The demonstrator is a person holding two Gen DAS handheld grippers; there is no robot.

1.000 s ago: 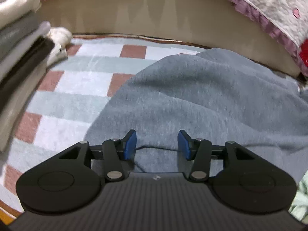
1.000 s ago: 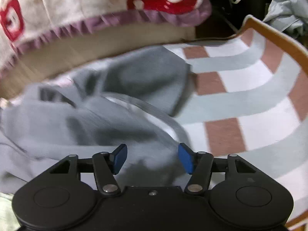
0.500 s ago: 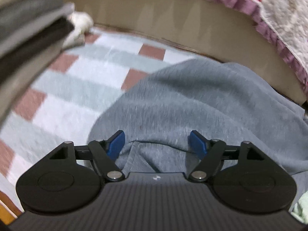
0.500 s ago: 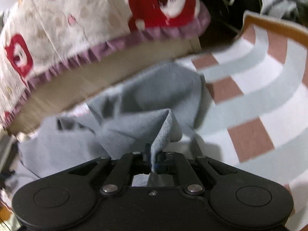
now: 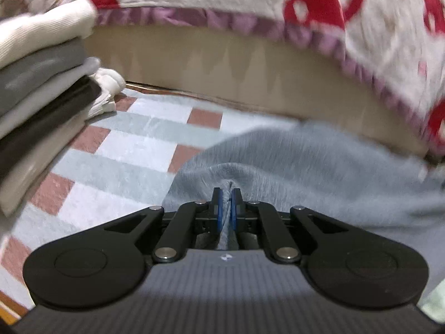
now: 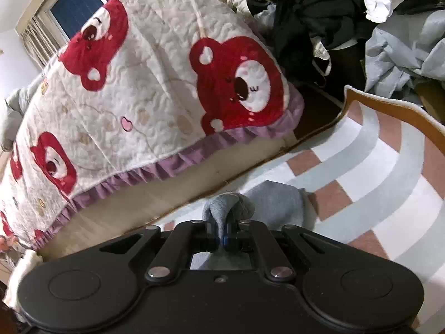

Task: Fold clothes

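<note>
The grey garment (image 5: 319, 172) lies on the checked rug (image 5: 125, 150) at the foot of the bed, spreading from the centre of the left wrist view out toward three o'clock, its long axis running roughly across the frame from nine to three. The left gripper (image 5: 225, 208) has its blue pads drawn tight together on a pinched ridge of that cloth, which rises out of the flat fabric at twelve o'clock from the jaws. The right gripper (image 6: 222, 236) is likewise clamped on a fold of the same garment, which bunches up over the jaws at twelve o'clock and hangs back down to the rug toward one o'clock. Both hands thus hold the near edge, one at each end, so neither is the nearer; I judge the coming move turns on carrying that edge away toward twelve o'clock, across the garment's short axis, to lay it over the far half. At nine to ten o'clock in the left view a stack of folded clothes (image 5: 41, 83) rests on the rug. The bear-print quilt (image 6: 153, 97) overhangs the bed, and a heap of unfolded clothes (image 6: 347, 22) sits at one o'clock in the right view. No containers are in sight.
</note>
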